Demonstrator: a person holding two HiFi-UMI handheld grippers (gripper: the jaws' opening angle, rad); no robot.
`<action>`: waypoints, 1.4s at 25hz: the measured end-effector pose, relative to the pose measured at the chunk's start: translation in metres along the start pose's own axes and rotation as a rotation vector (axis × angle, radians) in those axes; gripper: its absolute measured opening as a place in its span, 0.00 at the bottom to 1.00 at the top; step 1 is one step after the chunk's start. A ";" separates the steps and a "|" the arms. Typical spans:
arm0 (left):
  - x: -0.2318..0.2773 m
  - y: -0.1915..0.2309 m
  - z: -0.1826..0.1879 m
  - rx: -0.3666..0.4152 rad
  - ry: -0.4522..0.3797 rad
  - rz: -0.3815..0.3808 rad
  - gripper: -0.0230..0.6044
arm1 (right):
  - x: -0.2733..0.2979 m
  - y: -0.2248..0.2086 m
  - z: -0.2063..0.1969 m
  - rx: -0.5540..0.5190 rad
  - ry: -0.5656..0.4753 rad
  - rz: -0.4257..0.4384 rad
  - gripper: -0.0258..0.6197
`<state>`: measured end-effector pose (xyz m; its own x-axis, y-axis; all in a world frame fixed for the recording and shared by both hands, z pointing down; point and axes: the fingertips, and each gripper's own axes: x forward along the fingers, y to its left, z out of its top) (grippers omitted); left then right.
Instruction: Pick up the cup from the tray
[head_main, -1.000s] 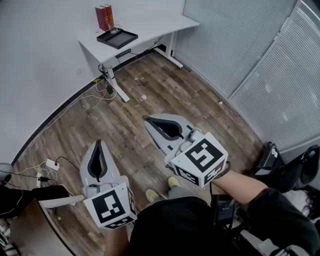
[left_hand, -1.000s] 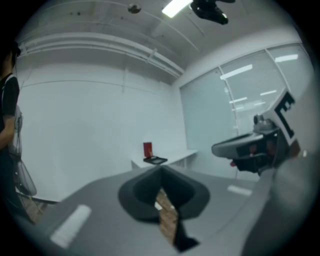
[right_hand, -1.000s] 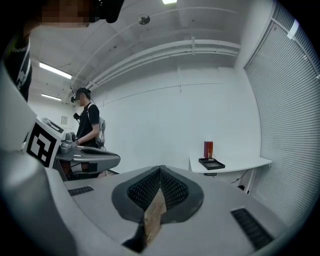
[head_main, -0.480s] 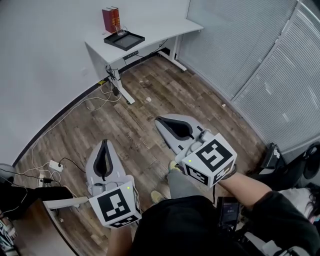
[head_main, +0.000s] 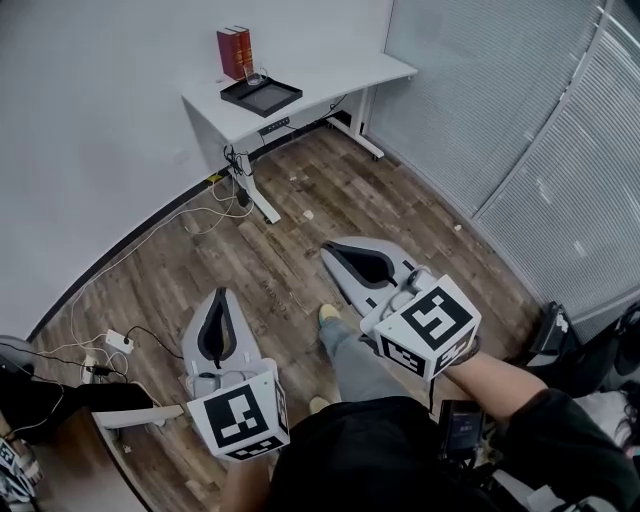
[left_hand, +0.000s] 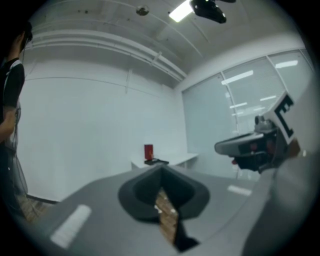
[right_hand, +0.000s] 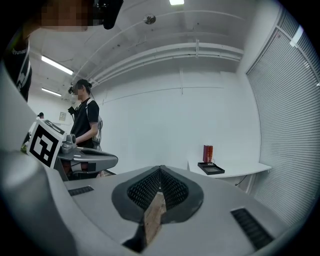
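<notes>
Clear cup, unresolved in left gripper view

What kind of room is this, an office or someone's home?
Probably a sparse office or lab room: a white desk against a bare wall, blinds along one side, and a power strip with loose cables on the wood-look floor.

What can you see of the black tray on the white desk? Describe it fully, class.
The tray is black, shallow and rectangular, with a low raised rim and a mostly bare floor; its material is too distant to tell. It lies flat on the white desk, near the wall, just in front of the upright red books. A small clear cup stands at its back edge. Nothing else is seen touching it.
</notes>
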<state>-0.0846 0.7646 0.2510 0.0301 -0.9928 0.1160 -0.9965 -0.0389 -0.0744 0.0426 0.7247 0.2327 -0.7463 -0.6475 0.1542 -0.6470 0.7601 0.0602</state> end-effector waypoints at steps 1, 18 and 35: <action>0.005 0.002 0.001 0.003 -0.006 0.006 0.04 | 0.005 -0.003 0.001 0.002 -0.006 0.003 0.06; 0.153 0.013 0.013 0.061 0.027 0.013 0.04 | 0.126 -0.107 -0.007 0.065 -0.001 0.060 0.06; 0.243 -0.003 0.024 0.055 0.075 0.007 0.04 | 0.175 -0.189 -0.011 0.109 0.023 0.096 0.06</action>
<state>-0.0725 0.5204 0.2560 0.0149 -0.9819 0.1888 -0.9908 -0.0399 -0.1296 0.0354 0.4682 0.2592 -0.8028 -0.5695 0.1766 -0.5866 0.8074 -0.0629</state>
